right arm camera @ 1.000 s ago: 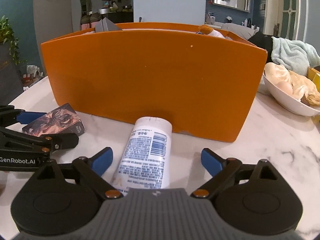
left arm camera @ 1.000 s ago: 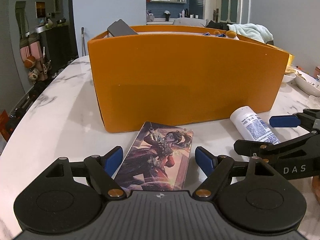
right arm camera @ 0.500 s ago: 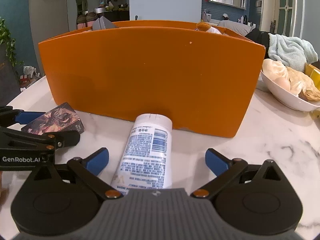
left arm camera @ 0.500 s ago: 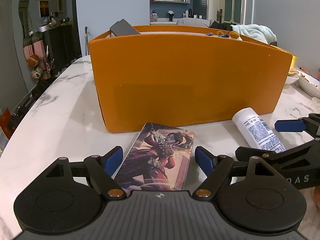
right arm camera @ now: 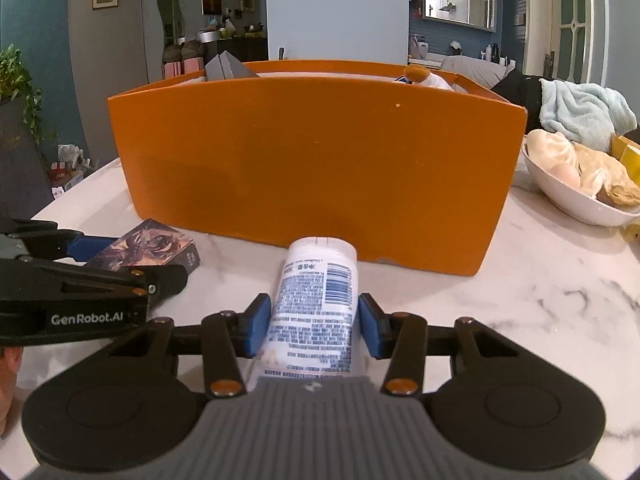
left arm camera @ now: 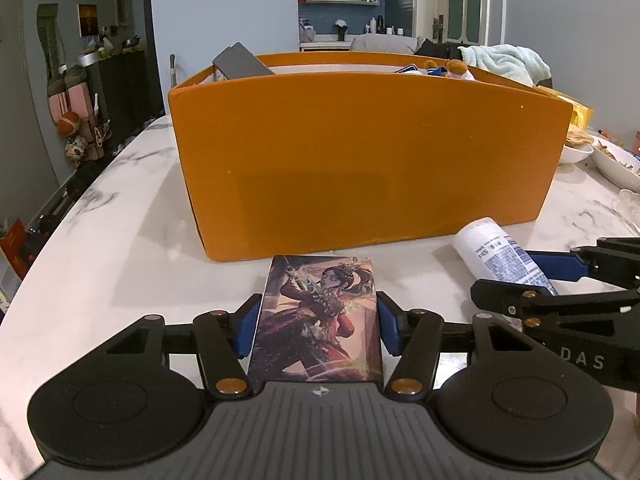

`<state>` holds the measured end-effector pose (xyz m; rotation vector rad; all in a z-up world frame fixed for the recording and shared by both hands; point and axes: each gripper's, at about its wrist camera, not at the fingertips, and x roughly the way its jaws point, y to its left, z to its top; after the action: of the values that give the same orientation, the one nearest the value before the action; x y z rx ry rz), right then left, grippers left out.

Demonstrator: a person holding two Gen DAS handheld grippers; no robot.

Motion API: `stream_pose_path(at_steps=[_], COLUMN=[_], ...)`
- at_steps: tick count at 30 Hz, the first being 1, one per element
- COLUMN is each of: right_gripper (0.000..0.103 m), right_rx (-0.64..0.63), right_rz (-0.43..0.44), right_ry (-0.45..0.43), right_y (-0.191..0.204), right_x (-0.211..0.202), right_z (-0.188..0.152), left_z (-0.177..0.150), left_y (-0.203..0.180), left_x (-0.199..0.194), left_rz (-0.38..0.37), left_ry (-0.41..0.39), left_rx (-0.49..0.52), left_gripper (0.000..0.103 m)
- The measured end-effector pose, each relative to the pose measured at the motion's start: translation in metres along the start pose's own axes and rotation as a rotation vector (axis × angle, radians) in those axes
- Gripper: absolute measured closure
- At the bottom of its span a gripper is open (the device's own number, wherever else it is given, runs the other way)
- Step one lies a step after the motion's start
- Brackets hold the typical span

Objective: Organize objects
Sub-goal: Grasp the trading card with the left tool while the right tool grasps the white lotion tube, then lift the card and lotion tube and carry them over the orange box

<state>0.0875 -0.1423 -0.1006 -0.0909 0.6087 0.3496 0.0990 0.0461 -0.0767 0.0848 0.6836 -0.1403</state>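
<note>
An illustrated card box (left arm camera: 320, 312) lies on the marble table just before the big orange box (left arm camera: 360, 168). My left gripper (left arm camera: 318, 322) is closing around it, its blue pads touching both long sides. To the right a white tube (right arm camera: 316, 292) with blue print lies pointing at the orange box (right arm camera: 312, 160); my right gripper (right arm camera: 314, 326) is shut on its body. Each gripper shows in the other's view: the right gripper (left arm camera: 516, 276) around the tube (left arm camera: 496, 256), the left gripper (right arm camera: 136, 262) around the card box (right arm camera: 148, 244). Several items poke above the orange box rim.
A white bowl (right arm camera: 576, 200) of food stands right of the orange box, with a pale blue towel (right arm camera: 580, 116) behind it. More white dishes (left arm camera: 616, 164) sit at the far right. The marble table (right arm camera: 520, 300) curves away to an edge on the left.
Both grippers' jaws have come together, the left onto the card box and the right onto the white tube. Neither hand has shifted much.
</note>
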Motion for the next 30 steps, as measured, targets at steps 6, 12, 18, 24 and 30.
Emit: stream_pose_path(at_steps=[6, 12, 18, 24, 30], right_gripper=[0.054, 0.054, 0.053, 0.053, 0.053], right_rx=[0.010, 0.027, 0.037, 0.041, 0.027], right_rz=[-0.001, -0.009, -0.020, -0.026, -0.022], right_ry=[0.004, -0.006, -0.022, -0.050, -0.094], right_y=[-0.002, -0.006, -0.011, -0.014, -0.010], right_x=[-0.010, -0.024, -0.043, -0.065, -0.086], right_z=[-0.005, -0.008, -0.005, 0.002, 0.012], left_z=[0.001, 0.002, 0.007, 0.012, 0.019], left_y=[-0.002, -0.001, -0.004, -0.005, -0.008], left_x=[-0.004, -0.012, -0.027, -0.037, -0.050], left_rz=[0.017, 0.029, 0.036, 0.028, 0.023], left_ry=[0.028, 0.054, 0.047, 0.051, 0.024], left_rx=[-0.006, -0.019, -0.007, -0.022, -0.013], left_gripper=[0.035, 0.035, 0.035, 0.035, 0.035])
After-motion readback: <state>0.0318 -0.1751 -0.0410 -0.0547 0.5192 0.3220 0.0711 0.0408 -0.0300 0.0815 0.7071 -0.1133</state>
